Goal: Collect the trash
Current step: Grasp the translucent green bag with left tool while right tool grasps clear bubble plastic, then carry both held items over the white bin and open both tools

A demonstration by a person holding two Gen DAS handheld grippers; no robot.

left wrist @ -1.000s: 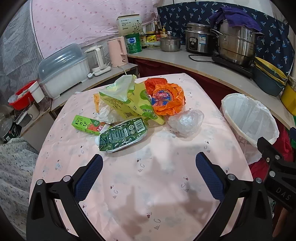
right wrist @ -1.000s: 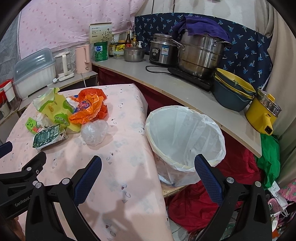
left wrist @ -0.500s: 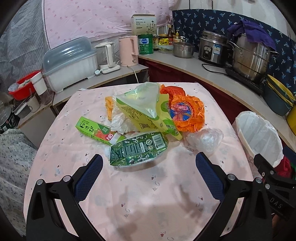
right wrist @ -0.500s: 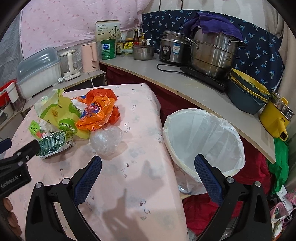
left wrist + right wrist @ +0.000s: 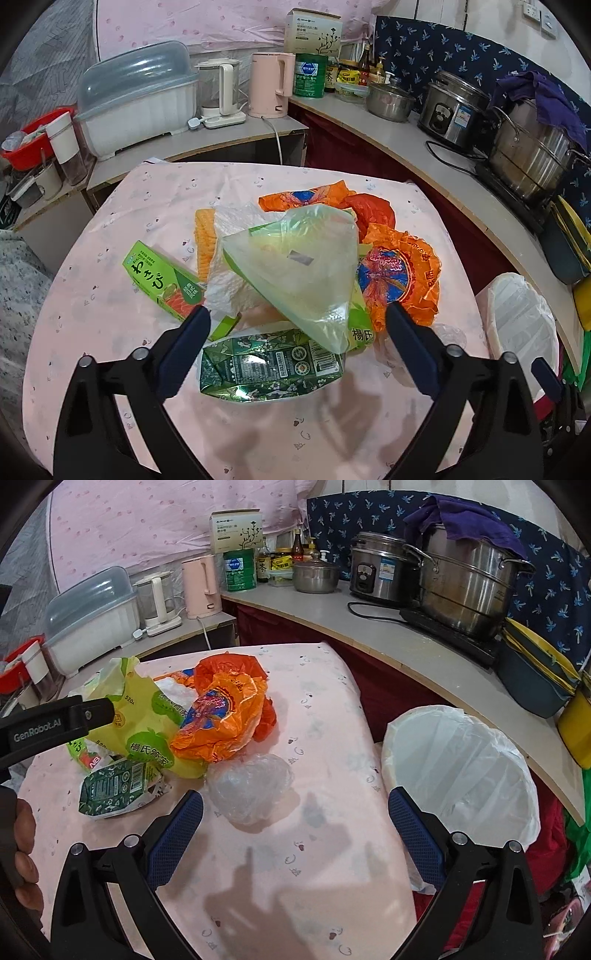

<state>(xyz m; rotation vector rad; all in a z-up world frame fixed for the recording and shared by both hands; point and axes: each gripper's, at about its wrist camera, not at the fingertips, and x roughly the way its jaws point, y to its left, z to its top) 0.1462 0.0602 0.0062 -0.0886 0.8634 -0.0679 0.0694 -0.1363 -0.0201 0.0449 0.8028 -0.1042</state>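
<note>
A trash pile lies on the pink table (image 5: 92, 295): a dark green crumpled carton (image 5: 269, 365), a yellow-green bag (image 5: 299, 273), a green box (image 5: 162, 280), an orange wrapper (image 5: 399, 273) and white paper (image 5: 229, 288). My left gripper (image 5: 297, 317) hovers over the carton and the bag's lower edge, its jaws closing, and the pads touch nothing. My right gripper (image 5: 295, 801) stands open just short of a clear plastic wad (image 5: 251, 790), which lies in front of its left finger. The bin (image 5: 461, 760), lined with a white bag, stands off the table's right edge.
A curved counter (image 5: 369, 627) behind the table carries a steel pot (image 5: 469, 587), a rice cooker (image 5: 384, 576), a pink kettle (image 5: 201, 587) and jars. Stacked bowls (image 5: 535, 679) sit beyond the bin. A hand (image 5: 26, 849) holds the left gripper at the left edge.
Both grippers have moved forward over the table toward the trash pile. The left one now stands over the green carton with its jaws slightly narrower. The clear wad is now near the right gripper.
</note>
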